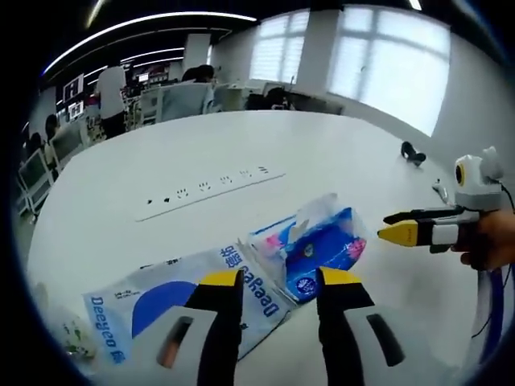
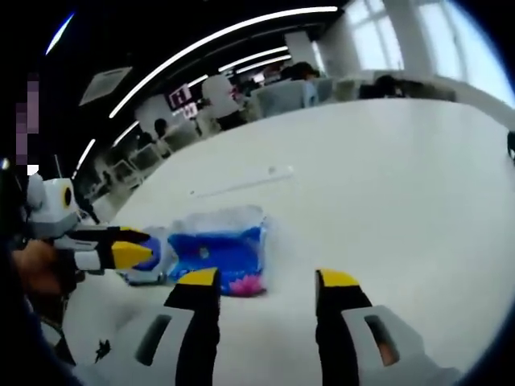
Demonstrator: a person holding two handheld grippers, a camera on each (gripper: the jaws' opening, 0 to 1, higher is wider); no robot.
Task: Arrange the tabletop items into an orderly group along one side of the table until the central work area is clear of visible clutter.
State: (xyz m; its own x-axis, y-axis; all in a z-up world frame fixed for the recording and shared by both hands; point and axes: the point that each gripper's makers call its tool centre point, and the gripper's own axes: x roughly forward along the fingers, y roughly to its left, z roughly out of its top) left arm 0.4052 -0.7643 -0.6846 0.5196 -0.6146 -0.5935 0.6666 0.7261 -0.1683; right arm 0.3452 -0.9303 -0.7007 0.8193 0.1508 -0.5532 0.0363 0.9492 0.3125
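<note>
Tissue pack on table — apparently overlapping flat bag.

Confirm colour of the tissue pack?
Blue, with white and pink print; the tissue pack shows best in the left gripper view.

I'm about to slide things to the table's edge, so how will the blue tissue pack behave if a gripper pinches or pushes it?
The blue tissue pack looks soft: its clear wrapper is crumpled, so it will probably squash and flop rather than stay stiff. It lies flat on the white table, so rolling or tipping seems unlikely. The glossy film may slip between the jaws.
</note>
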